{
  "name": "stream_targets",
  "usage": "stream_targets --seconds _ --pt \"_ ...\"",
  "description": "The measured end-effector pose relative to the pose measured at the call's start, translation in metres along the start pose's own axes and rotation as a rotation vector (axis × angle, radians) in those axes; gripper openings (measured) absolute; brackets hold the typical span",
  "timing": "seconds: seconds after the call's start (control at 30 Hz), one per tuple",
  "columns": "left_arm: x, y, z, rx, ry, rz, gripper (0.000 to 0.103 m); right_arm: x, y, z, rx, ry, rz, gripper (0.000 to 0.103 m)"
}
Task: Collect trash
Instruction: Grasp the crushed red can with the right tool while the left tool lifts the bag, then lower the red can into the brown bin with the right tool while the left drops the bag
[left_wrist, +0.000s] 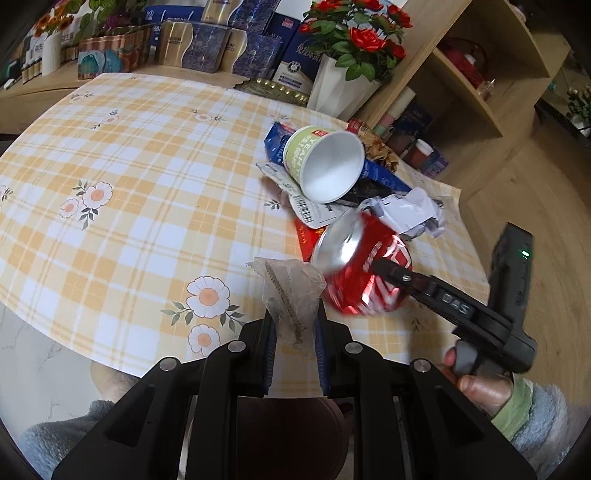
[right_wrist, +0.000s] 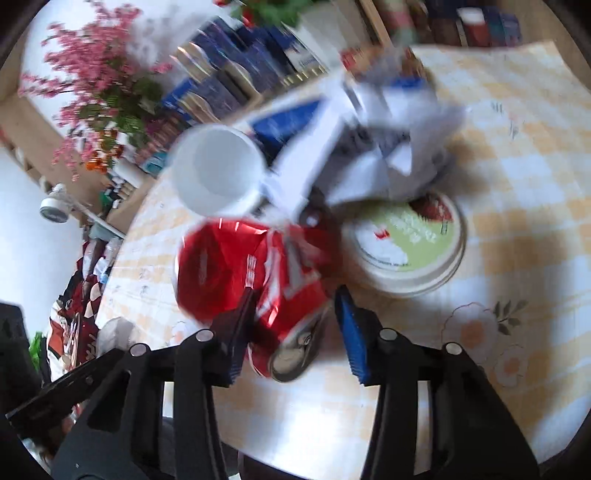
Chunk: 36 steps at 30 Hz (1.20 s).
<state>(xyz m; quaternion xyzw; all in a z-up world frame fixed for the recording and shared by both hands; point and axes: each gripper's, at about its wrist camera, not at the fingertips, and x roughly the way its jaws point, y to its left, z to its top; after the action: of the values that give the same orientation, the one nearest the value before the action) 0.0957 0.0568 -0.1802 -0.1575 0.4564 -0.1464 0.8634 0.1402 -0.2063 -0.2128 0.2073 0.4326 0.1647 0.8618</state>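
Note:
My left gripper (left_wrist: 294, 334) is shut on a crumpled clear plastic wrapper (left_wrist: 291, 291), held over the near edge of the round table with the yellow checked cloth (left_wrist: 129, 177). My right gripper (right_wrist: 295, 317) is closed on a crushed red soda can (right_wrist: 258, 273), also seen in the left wrist view (left_wrist: 364, 271). Behind it lies a trash pile: a tipped white paper cup (left_wrist: 325, 164) (right_wrist: 216, 171), blue packets (left_wrist: 384, 175), crumpled white paper (left_wrist: 410, 214) (right_wrist: 388, 147) and a green round lid (right_wrist: 406, 240).
A white vase of red roses (left_wrist: 343, 92) and stacked boxes (left_wrist: 207, 48) stand at the table's far edge. A wooden shelf unit (left_wrist: 480, 81) rises at the right. The right wrist view is motion-blurred.

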Motion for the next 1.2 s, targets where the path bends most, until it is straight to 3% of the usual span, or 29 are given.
stream_targets --seconds 0.03,0.07,0.27,0.47,0.77,0.97,1.2 --pt "-0.003 0.001 -0.001 -0.004 -0.006 -0.004 0.018 -0.007 0.001 -0.002 -0.004 -0.011 -0.001 0.044" --pt "-0.005 0.001 -0.002 -0.009 -0.008 -0.009 0.018 -0.015 0.002 -0.006 -0.005 -0.017 -0.002 0.035" --pt "-0.017 0.002 -0.012 -0.035 -0.024 -0.039 0.018 -0.035 -0.008 -0.025 -0.001 0.001 -0.046 0.035" --pt "-0.037 -0.001 -0.030 -0.030 -0.035 -0.051 0.018 -0.064 -0.007 -0.035 0.010 -0.046 -0.035 0.035" --pt "-0.050 -0.006 -0.062 -0.024 0.021 -0.056 0.018 -0.099 -0.001 -0.060 -0.008 -0.077 -0.031 0.035" --pt "-0.038 -0.008 -0.090 -0.033 0.141 -0.056 0.018 -0.124 -0.003 -0.078 0.007 -0.115 -0.030 0.035" --pt "0.013 -0.006 -0.123 -0.088 0.385 -0.058 0.018 -0.142 -0.018 -0.095 0.057 -0.139 -0.033 0.035"
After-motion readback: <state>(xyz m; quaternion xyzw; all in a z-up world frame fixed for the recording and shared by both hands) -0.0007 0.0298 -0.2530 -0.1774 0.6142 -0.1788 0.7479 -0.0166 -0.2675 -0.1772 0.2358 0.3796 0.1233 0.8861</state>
